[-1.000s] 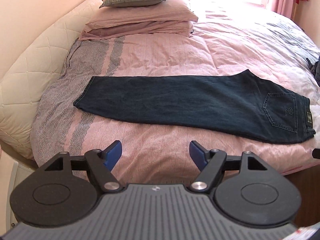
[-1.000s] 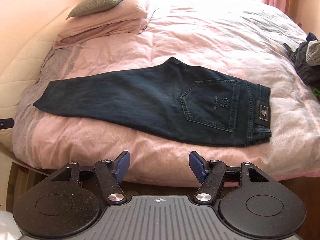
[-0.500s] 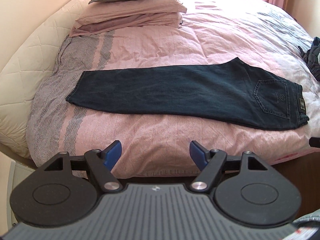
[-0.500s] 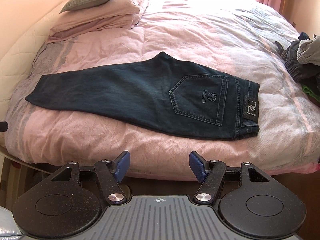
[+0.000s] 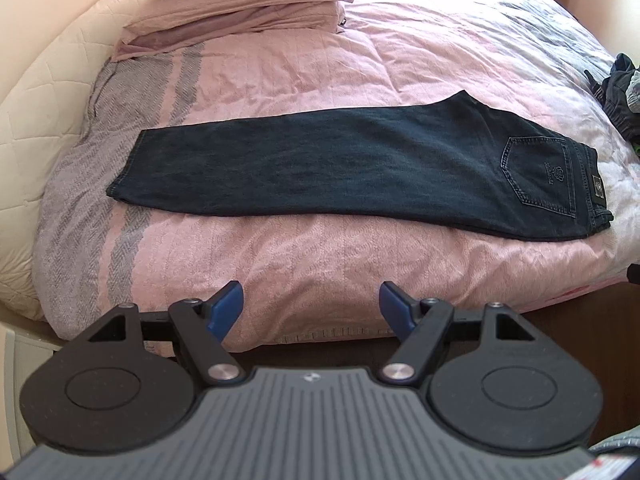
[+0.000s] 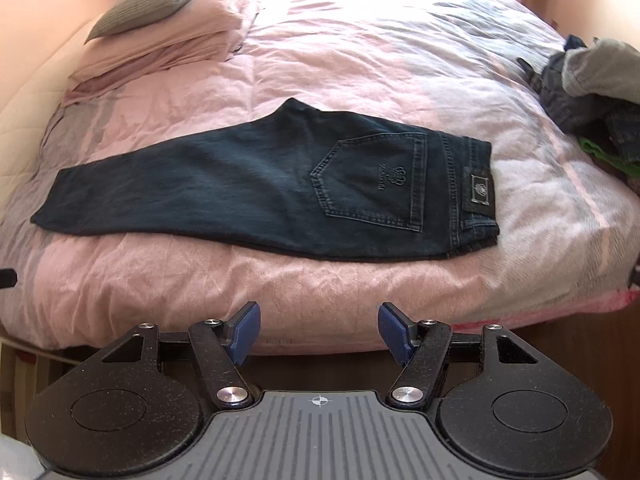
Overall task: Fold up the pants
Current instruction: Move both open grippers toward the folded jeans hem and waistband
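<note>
Lying flat ahead of both tongs: dark denim pants [image 5: 360,168] on pink bedspread [image 5: 320,264], legs stacked, waistband [image 6: 472,184] ahead-right of right gripper [image 6: 319,330], hem [image 5: 128,172] ahead-left of left gripper [image 5: 311,306]. Both spread wide, empty. Denim likely heavy, limp, grippy; pinch hem and waistband. No containers visible.

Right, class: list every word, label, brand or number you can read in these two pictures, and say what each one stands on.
None can be read for certain.
Embroidered word under a crest on the back pocket of the dark denim jeans: too small and blurred to read.
Square black waistband patch: an emblem, no legible text.
Round mark on the grey ribbed gripper body: a symbol, not text.
</note>
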`<state>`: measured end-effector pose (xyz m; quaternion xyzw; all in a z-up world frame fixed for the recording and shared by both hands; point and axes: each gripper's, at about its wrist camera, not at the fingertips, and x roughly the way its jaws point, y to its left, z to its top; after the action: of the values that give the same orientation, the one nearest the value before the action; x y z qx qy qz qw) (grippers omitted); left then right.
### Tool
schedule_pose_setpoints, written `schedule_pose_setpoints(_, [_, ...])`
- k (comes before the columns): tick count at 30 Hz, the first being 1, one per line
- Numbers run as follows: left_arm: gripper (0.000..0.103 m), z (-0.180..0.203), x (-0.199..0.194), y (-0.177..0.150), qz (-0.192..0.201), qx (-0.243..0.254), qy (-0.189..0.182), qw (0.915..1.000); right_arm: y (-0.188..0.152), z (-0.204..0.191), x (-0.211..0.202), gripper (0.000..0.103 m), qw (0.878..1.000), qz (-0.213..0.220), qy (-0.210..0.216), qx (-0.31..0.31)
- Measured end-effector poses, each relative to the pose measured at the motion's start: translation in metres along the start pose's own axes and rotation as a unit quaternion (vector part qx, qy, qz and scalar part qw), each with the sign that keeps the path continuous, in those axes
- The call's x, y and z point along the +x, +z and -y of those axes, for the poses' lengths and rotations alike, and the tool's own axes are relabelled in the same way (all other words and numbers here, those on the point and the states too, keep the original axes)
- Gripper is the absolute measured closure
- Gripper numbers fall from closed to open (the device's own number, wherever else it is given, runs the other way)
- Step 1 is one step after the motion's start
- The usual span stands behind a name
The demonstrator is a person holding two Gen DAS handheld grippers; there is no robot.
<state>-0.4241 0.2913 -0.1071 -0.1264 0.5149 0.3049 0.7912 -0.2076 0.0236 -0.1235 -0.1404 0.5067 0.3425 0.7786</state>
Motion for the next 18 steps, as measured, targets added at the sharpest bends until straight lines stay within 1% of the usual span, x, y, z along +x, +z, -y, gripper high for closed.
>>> schedule_pose_setpoints(3, [0.031, -0.012, 0.009, 0.007, 0.001, 0.003, -0.006, 1.0, -0.001, -0.006, -0.007, 0.041, 1.0, 0.018, -0.003, 0.016])
schedule_pose_setpoints(5, [0.031, -0.025, 0.017, 0.014, 0.005, -0.003, -0.014, 0.9999, -0.003, -0.013, -0.012, 0.041, 0.999, 0.037, 0.001, 0.032])
schedule_pose_setpoints(8, [0.031, -0.056, 0.031, 0.022, 0.02, -0.028, -0.025, 0.9991, -0.004, -0.027, -0.009, 0.041, 0.996, 0.057, 0.011, 0.068])
schedule_pose_setpoints(10, [0.031, -0.084, 0.044, 0.025, 0.035, -0.057, -0.043, 0.9968, -0.004, -0.04, 0.0, 0.041, 0.995, 0.056, 0.015, 0.084])
schedule_pose_setpoints(12, [0.032, -0.118, 0.064, 0.024, 0.044, -0.096, -0.062, 0.9924, -0.002, -0.058, 0.014, 0.041, 0.994, 0.056, 0.008, 0.09])
schedule_pose_setpoints(14, [0.037, -0.156, 0.091, 0.022, 0.054, -0.134, -0.083, 0.986, 0.001, -0.077, 0.029, 0.041, 0.994, 0.056, -0.003, 0.094])
schedule_pose_setpoints(15, [0.042, -0.174, 0.104, 0.021, 0.057, -0.15, -0.091, 0.9828, 0.002, -0.085, 0.037, 0.041, 0.994, 0.058, -0.004, 0.096])
schedule_pose_setpoints(18, [0.045, -0.225, 0.149, 0.018, 0.068, -0.2, -0.096, 0.9727, 0.003, -0.108, 0.067, 0.041, 0.994, 0.06, -0.008, 0.096])
